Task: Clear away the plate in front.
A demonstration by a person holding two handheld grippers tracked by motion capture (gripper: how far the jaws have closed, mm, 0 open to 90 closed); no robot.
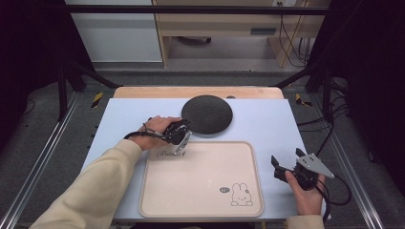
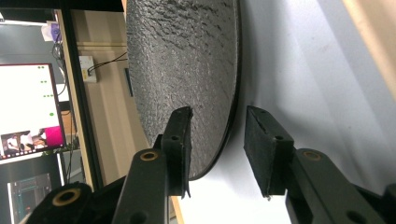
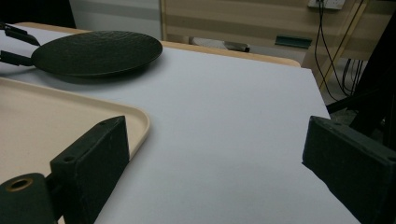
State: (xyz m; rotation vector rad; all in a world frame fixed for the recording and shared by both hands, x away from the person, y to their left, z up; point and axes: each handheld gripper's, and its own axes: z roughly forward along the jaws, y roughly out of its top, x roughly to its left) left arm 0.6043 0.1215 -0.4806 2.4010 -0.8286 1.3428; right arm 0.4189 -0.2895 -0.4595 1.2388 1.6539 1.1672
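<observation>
On the white table top (image 1: 267, 124), just past the far edge of the beige tray (image 1: 200, 200), sits a round black plate (image 1: 207, 113) w/ a rough pebbled surface. It lies flat, toward the back middle of the table, very close to the tray's far rim but I can't tell if they actually touch.

The left gripper (image 1: 183, 135) is right at the plate's near-left rim, hand turned sideways (so the left gripper view has the table standing up like a wall). In that view the plate (image 2: 187, 70) rim is between the two black jaws: one pad over the textured top face, the other under the plate on the table side. There's a visible gap between the lower pad and the plate edge, so the jaws straddle the rim but aren't clamped on it yet, afaict. The top pad looks to be on or just off the surface, can't tell which.

The right gripper (image 1: 285, 167) is well apart from all that, at the near right of the table, just beside the tray's right edge, held in the person's right hand (image 1: 305, 198). Jaws spread wide w/ nothing between them, just bare table top. In the right gripper view, its left jaw hangs over the tray (image 3: 56, 126) corner, and the plate (image 3: 98, 51) shows farther off w/ the left gripper's (image 3: 14, 44) two jaw tips at its rim.

Tray itself has a little bunny drawing (image 1: 241, 195) near its front right corner and some script lettering (image 1: 170, 154) at the far left.
</observation>
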